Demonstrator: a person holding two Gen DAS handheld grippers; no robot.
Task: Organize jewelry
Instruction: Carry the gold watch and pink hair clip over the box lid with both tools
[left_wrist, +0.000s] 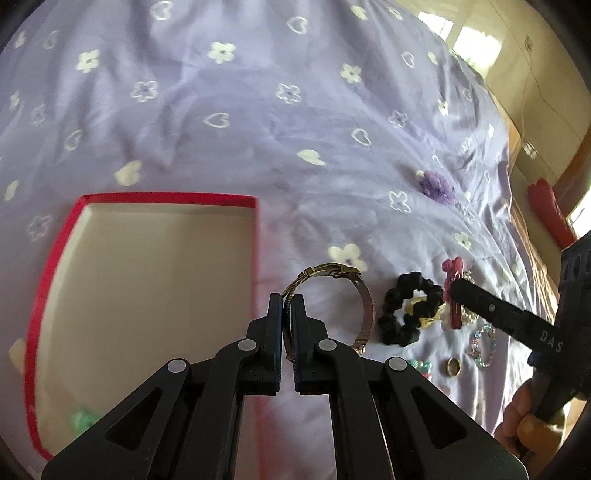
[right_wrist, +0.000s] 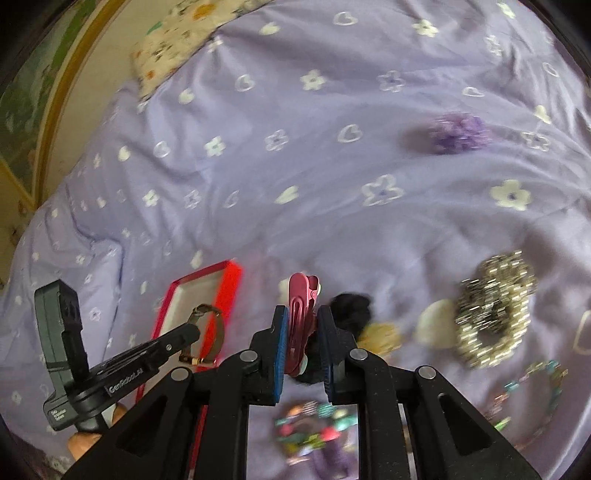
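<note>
While the left wrist view is looking down its own fingers, the left claw (left_wrist: 287, 314) is pinching the band of a gold mesh watch (left_wrist: 332, 295), its two pads nearly together with only the strap between them. The red-rimmed box (left_wrist: 162, 199) is lying open at ten o'clock from the claw, just beside the watch, which suggests the grip is meant to carry the watch across into it. At three o'clock, a black scrunchie (left_wrist: 410, 314), a gold ring (left_wrist: 453, 366) and a beaded bracelet (left_wrist: 482, 345) are waiting on the bedsheet (left_wrist: 258, 110). The right claw (left_wrist: 456, 286) is reaching into that cluster at a dark red hair clip (left_wrist: 453, 291).

In the right wrist view, the right claw (right_wrist: 303, 332) is standing partly open with the dark red hair clip (right_wrist: 301, 317) between its pads; whether both pads are touching it cannot be told. The left claw (right_wrist: 192, 334) is showing at nine o'clock, holding the watch (right_wrist: 208, 332) in front of the box (right_wrist: 229, 291). A sequined scrunchie (right_wrist: 495, 310) is lying at three o'clock, a purple flower piece (right_wrist: 458, 133) at one o'clock.
</note>
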